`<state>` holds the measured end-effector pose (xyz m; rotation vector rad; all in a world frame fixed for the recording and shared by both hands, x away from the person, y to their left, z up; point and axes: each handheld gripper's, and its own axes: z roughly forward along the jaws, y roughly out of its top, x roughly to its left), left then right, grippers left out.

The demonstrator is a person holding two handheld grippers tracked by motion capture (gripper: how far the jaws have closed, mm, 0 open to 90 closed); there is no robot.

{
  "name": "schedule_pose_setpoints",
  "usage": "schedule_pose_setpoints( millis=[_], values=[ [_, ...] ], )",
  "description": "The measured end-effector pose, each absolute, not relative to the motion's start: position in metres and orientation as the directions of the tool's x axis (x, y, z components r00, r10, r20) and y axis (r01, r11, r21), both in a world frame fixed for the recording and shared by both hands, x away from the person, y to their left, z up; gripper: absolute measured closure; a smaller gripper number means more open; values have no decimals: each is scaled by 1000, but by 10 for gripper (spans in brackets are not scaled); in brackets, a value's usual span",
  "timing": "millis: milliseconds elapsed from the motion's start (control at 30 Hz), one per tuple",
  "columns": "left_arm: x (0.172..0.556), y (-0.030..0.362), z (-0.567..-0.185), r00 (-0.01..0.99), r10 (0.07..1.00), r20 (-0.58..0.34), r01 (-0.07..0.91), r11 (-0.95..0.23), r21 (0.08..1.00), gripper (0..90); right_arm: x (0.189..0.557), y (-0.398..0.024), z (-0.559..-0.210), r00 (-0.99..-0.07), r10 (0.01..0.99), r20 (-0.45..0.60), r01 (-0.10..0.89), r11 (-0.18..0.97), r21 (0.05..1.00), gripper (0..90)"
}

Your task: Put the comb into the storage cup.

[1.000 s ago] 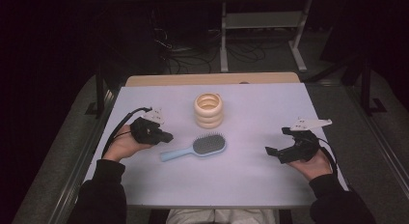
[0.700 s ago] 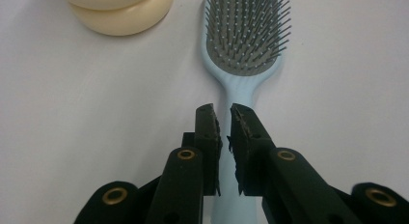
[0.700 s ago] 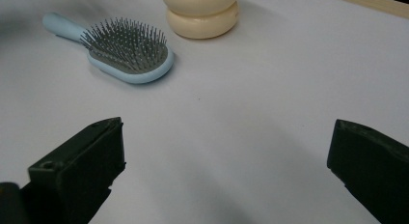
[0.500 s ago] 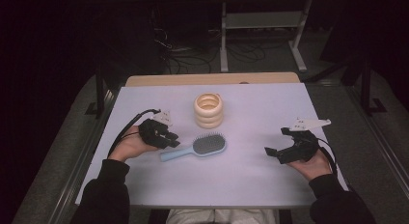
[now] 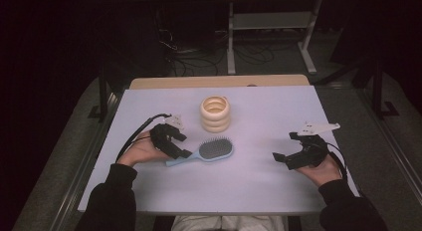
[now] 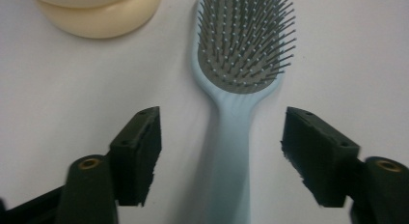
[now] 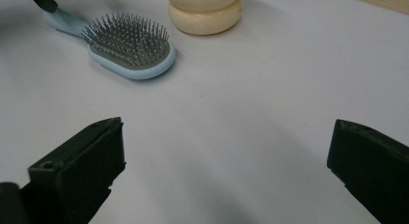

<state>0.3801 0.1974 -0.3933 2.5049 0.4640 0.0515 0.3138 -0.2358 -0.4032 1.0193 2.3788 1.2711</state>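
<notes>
In the high view, the left claw [image 5: 180, 145] sits over the handle end of a light blue hairbrush [image 5: 205, 153] that lies flat on the pale table [image 5: 259, 186], bristles up, its head pointing to the right and a little away from the person. The claw has just been opening, and its jaws stand apart on either side of the handle without gripping it. Just behind the brush head stands a stack of cream rings [image 5: 215, 114], apart from the brush. The left hand [image 5: 142, 150] rests on the table behind the claw, with a black cable looping out to its left. The right claw [image 5: 286, 154] lies well apart near the table's right edge, held in the right hand [image 5: 321, 167], jaws spread and nothing between them. In the left gripper view, the left claw [image 6: 222, 156] is released: the two black pads [image 6: 142, 151] flank the brush handle with clear gaps on both sides, the hairbrush [image 6: 241, 69] running straight up between them and the rings [image 6: 96, 14] at the upper left. In the right gripper view, the right claw [image 7: 226, 175] is wide open over bare table, with the hairbrush [image 7: 130, 50] and the rings [image 7: 205, 11] far ahead at the upper left.
</notes>
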Motion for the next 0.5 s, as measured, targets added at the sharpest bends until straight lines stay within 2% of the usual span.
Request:
schedule_pose_setpoints(
  millis=[200,500],
  values=[
    [380,193,-399,947,312,-77,303,-788,536,202,314,-235,-403,-723,685,94,460,375,805,0],
    [381,189,-409,953,293,-79,292,-817,497,146,314,-235,-404,-726,681,93,459,380,803,0]
  ],
)
